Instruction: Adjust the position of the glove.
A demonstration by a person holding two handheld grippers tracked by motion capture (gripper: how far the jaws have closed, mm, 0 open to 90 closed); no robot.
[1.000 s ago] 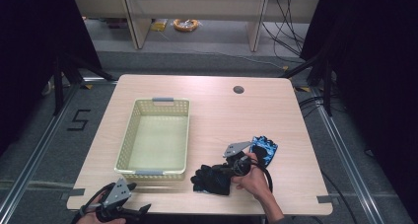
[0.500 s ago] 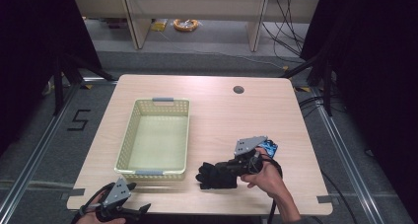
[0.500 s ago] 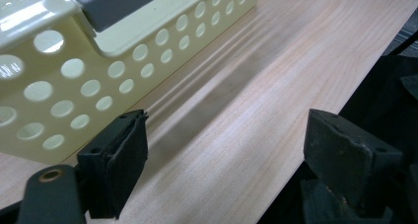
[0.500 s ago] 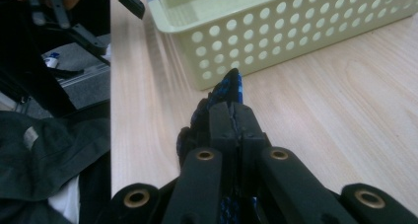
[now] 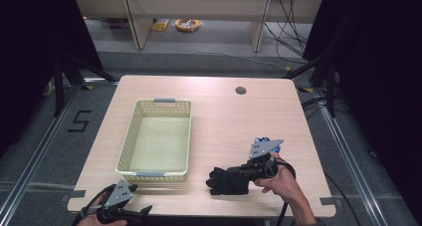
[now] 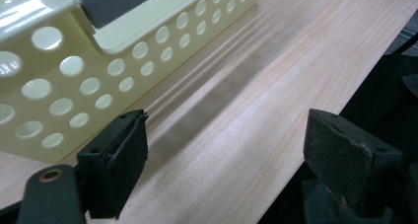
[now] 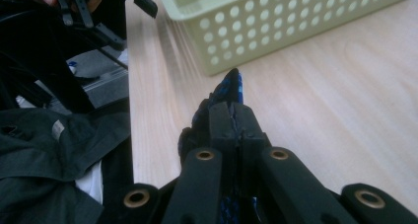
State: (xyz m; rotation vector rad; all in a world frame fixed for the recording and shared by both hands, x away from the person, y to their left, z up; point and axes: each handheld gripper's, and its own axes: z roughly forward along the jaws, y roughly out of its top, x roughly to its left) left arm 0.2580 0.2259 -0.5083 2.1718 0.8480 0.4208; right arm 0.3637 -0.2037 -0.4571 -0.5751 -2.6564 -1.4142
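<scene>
Although the right gripper [image 5: 234, 175] sits near the front edge of the surface [image 5: 224, 116] in the high view, its fingers [image 7: 220, 121] are hard to separate there from the dark glove [image 5: 226, 181] they reach into; the right gripper view settles it, showing both fingers pressed together on the black-and-blue glove [image 7: 230, 88], whose tip pokes out just beyond them while the rest is hidden beneath the finger bodies. A small blue thing [image 5: 259, 140] peeks out behind the gripper's grey plate, too covered to identify. The right hand [image 5: 281, 178] wraps the gripper's handle, with the forearm cut off by the bottom edge. The left gripper [image 5: 130, 213] hangs at the front left corner of the surface, half cut off by the bottom edge, and its hand is barely visible. In the left gripper view its fingers [image 6: 116, 160] stand wide apart with nothing between them but bare wood; the yellow basket [image 6: 123, 61] lies just beyond the left-hand finger, and the surface's edge runs toward the other. The basket [image 5: 159, 139] looks empty, and the glove lies well apart from the left fingers.
</scene>
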